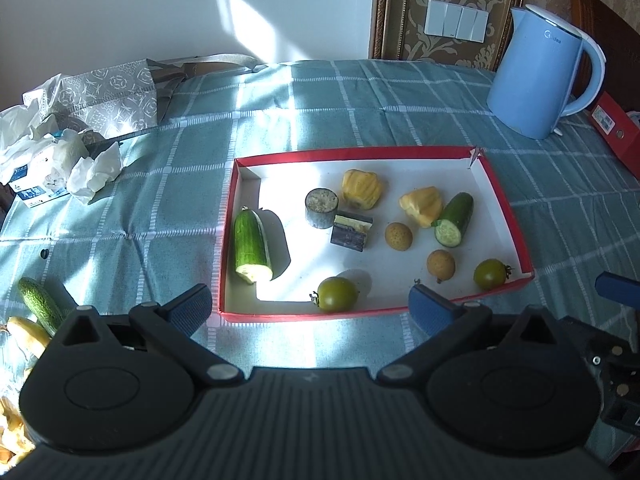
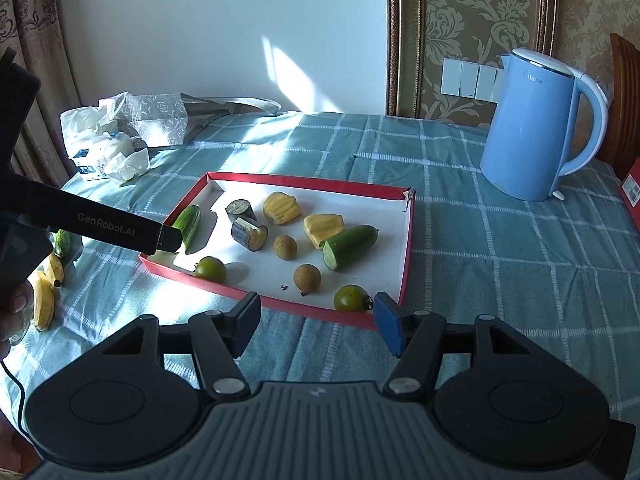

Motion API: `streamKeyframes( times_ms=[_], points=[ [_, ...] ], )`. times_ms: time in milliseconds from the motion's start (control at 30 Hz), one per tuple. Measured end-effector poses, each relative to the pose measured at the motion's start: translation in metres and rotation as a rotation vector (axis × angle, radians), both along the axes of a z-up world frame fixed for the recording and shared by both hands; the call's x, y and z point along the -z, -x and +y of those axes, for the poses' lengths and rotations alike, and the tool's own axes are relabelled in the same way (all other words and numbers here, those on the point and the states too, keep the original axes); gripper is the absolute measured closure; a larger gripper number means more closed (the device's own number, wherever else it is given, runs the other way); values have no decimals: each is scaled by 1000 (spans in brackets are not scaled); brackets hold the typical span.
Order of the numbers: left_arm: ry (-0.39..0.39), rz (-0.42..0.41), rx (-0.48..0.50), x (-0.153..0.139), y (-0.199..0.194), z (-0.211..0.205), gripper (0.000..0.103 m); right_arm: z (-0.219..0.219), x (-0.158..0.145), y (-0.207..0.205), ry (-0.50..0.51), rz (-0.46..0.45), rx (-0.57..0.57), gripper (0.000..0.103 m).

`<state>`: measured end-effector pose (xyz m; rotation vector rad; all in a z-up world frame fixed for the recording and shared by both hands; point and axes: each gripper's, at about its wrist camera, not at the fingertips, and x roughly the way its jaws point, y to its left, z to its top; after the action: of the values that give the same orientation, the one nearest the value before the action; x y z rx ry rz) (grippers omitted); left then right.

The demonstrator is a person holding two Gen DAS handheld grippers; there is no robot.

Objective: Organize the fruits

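Observation:
A red-rimmed white tray [image 1: 360, 153] [image 2: 408, 256] lies on the checked cloth. It holds two cucumber halves [image 1: 251, 245] [image 1: 455, 219], two green tomatoes [image 1: 337, 294] [image 1: 490, 273], two brown longans [image 1: 398, 236] [image 1: 440, 265], two yellow jackfruit pieces [image 1: 361, 189] [image 1: 421, 205] and two dark sugarcane chunks [image 1: 321, 208] [image 1: 351, 232]. My left gripper [image 1: 310, 312] hangs open over the tray's near rim with nothing between its fingers. My right gripper [image 2: 316, 324] is open too, just before the near rim beside a tomato [image 2: 351, 298]. Left of the tray lie a cucumber [image 1: 39, 304] and bananas [image 2: 43, 298].
A blue kettle [image 1: 540, 76] [image 2: 540, 128] stands at the back right beside a red box [image 1: 616, 128]. Crumpled tissues and a tissue pack [image 1: 60, 164] and a patterned bag [image 1: 108, 96] fill the back left. The left gripper's body [image 2: 100, 226] crosses the right wrist view.

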<state>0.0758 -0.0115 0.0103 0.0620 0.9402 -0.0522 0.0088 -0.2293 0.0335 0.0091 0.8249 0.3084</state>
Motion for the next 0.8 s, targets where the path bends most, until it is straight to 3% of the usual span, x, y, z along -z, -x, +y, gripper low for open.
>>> streamKeyframes(
  times_ms=[133, 300, 633, 733, 800],
  points=[
    [56, 49, -9, 6, -2, 7, 0, 4, -1, 3, 6, -1, -10, 36],
    [85, 45, -51, 8, -1, 12, 0, 6, -3, 8, 17, -6, -20, 35],
    [91, -38, -33, -9, 1, 8, 0, 3, -8, 13, 30, -13, -15, 35],
    [38, -82, -9, -15, 4, 3, 0, 3, -9, 14, 28, -16, -17, 35],
    [50, -111, 18, -18, 6, 4, 0, 3, -9, 15, 28, -15, -20, 35]
  ],
)
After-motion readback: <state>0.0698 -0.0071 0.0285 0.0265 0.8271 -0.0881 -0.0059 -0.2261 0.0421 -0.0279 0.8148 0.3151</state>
